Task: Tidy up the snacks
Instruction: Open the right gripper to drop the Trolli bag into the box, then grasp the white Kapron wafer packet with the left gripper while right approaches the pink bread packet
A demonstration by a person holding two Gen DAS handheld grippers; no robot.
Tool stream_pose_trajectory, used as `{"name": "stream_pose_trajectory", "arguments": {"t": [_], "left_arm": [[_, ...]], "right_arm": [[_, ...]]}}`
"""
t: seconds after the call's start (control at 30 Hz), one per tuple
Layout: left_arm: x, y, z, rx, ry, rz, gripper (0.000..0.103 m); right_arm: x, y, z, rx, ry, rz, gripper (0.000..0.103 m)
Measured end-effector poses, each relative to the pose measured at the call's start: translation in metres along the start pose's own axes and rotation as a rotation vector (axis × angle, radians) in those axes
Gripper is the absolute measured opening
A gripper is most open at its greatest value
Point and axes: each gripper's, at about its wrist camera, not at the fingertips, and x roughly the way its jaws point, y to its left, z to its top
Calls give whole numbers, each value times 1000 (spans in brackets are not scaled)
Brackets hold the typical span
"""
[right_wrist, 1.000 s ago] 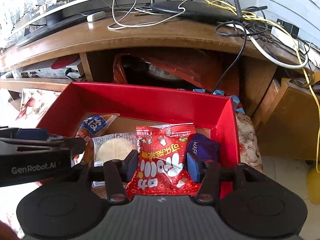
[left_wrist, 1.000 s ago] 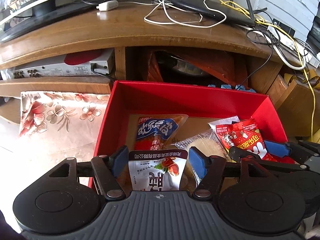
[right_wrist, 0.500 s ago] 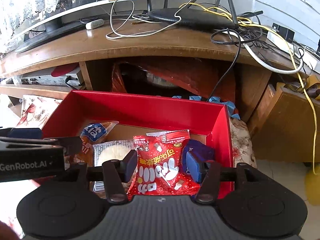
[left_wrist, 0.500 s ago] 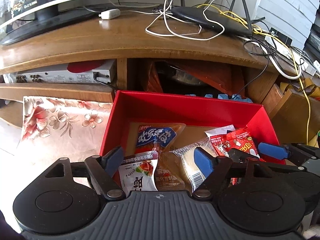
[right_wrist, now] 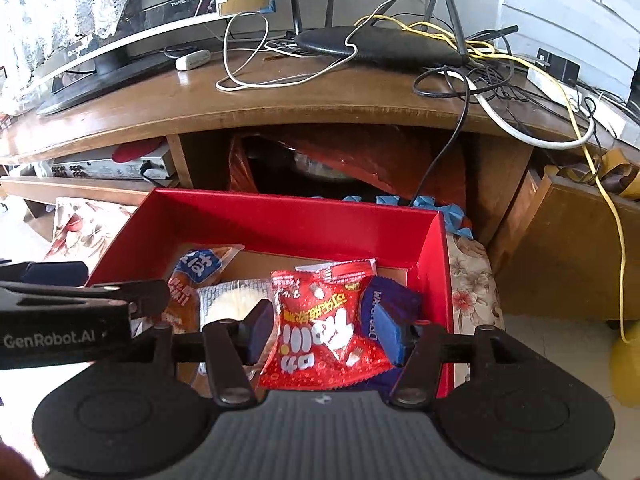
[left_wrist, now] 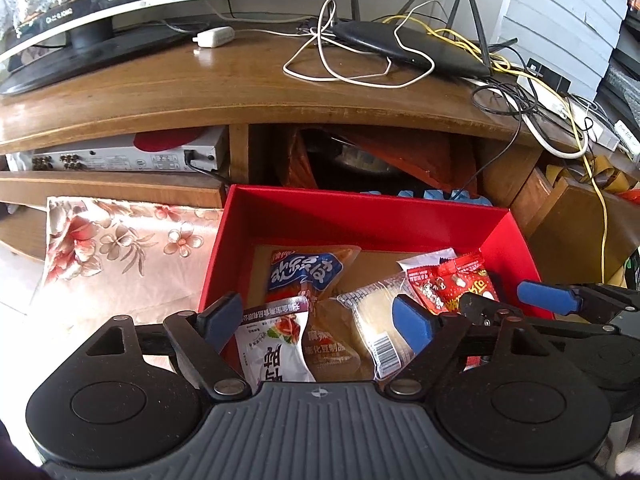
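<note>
Your left gripper (left_wrist: 318, 318) is opening: the white foil snack packet (left_wrist: 272, 346) has dropped free at six o'clock in the red cardboard box (left_wrist: 360, 216). Your right gripper (right_wrist: 326, 330), narrow, brackets the red crinkly snack bag (right_wrist: 320, 332); whether it grips, I cannot tell. Beyond, the wooden TV stand (left_wrist: 240, 80).

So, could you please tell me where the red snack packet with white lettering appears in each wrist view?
Left wrist view: the red snack packet lies right of centre in the red box, beyond the left gripper's right pad.
Right wrist view: it fills the lower centre, between the right gripper's pads.
Shared landmark: the black router on the wooden stand.
</note>
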Motion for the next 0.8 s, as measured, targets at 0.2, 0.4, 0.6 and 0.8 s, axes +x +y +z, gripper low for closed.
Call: {"name": "stream_pose_trajectory", "arguments": {"t": [0.2, 0.4, 0.6, 0.8], "left_arm": [[-10, 2, -6, 4, -2, -12, 88], [-20, 9, -22, -14, 21, -29, 88], [-31, 18, -41, -26, 51, -41, 89], [-33, 34, -64, -33, 105, -29, 89]], "right_arm": [[-9, 5, -10, -20, 10, 1, 47], [-19, 12, -24, -51, 22, 14, 47], [-30, 16, -43, -62, 54, 25, 47], [-47, 24, -63, -77, 64, 41, 48]]}}
